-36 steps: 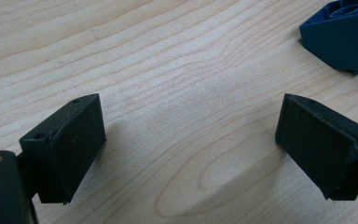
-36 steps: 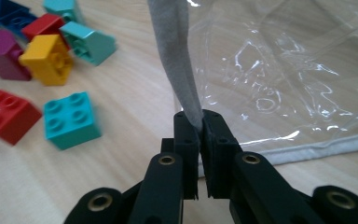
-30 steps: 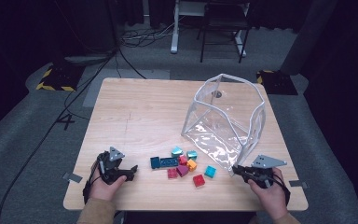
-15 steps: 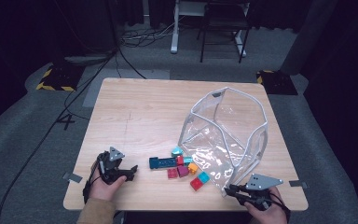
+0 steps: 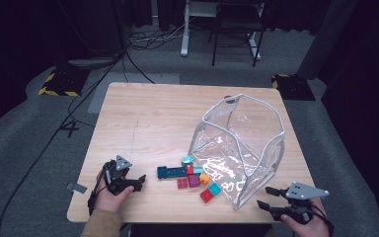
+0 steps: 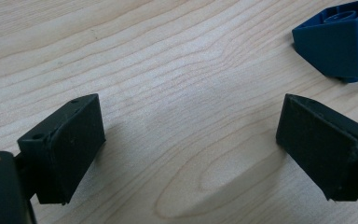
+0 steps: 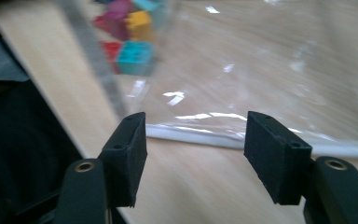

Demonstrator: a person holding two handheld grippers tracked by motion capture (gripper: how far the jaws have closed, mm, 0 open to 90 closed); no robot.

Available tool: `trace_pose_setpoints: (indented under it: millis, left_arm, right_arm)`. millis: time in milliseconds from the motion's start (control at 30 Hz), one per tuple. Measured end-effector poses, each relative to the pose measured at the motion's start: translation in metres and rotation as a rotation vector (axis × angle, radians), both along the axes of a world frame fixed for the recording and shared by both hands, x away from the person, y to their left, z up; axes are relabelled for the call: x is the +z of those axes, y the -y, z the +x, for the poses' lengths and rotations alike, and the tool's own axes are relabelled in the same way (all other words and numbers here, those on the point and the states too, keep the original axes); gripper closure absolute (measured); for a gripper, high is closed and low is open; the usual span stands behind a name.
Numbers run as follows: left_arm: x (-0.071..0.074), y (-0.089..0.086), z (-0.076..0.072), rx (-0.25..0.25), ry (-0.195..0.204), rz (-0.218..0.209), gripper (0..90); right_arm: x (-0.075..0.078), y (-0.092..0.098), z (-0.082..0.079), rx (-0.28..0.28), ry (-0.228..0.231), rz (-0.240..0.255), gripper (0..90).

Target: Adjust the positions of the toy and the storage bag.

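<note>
A: Bag (image 5: pixel 242 143), clear with white piping, is standing on the wooden table (image 5: pixel 143 118), its mouth gaping. Where are the 2 grippers sitting against it?

B: The right gripper (image 5: pixel 265 196) is hovering just beside the bag's near corner, at the table edge. The left gripper (image 5: pixel 141 182) is resting well apart from the bag, beyond the loose blocks.

A: Are the right fingers pinching that corner?

B: The high view is too small to tell. The right gripper view is settling it: the jaws are standing spread, nothing is lying between the pads, and the bag's white bottom seam (image 7: pixel 214 137) is running across just past their tips.

A: And the left?

B: Its own view is showing the jaws spread wide over bare wood, with 1 dark blue block (image 6: pixel 340 44) lying just beyond the right-hand jaw, untouched.

A: What is the high view adding?

B: It is showing that blue block (image 5: pixel 170 172) lying among the small blocks crowding against the bag's near-left side. The right gripper view is catching a teal block (image 7: pixel 135 56) and a yellow block (image 7: pixel 140 23) through the plastic.
</note>
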State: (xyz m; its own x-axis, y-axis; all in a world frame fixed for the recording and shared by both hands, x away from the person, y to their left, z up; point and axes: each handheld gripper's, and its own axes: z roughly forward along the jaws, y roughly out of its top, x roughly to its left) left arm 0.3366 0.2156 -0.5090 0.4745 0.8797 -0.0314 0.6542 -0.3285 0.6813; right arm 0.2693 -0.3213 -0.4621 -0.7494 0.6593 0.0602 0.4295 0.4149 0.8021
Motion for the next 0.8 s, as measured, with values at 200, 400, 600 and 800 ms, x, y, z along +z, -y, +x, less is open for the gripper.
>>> trace_pose_setpoints:
  millis: [200, 400, 600, 800]
  left_arm:
    - [0.0, 0.001, 0.001, 0.0, -0.003, -0.001, 6.7]
    - [0.0, 0.001, 0.001, 0.0, -0.003, 0.0, 6.5]
    - [0.0, 0.001, 0.001, -0.003, -0.005, 0.002, 6.2]
    - [0.0, 0.001, 0.001, 0.0, -0.004, 0.002, 6.5]
  right_arm:
    - [-0.009, 0.053, 0.026, -0.175, 0.011, -0.008, 27.5]
    - [-0.023, 0.082, 0.052, -0.296, 0.025, -0.048, 20.6]
    - [-0.042, 0.09, 0.07, -0.344, -0.024, -0.081, 17.4]
    - [-0.044, 0.085, 0.072, -0.338, -0.026, -0.118, 15.2]
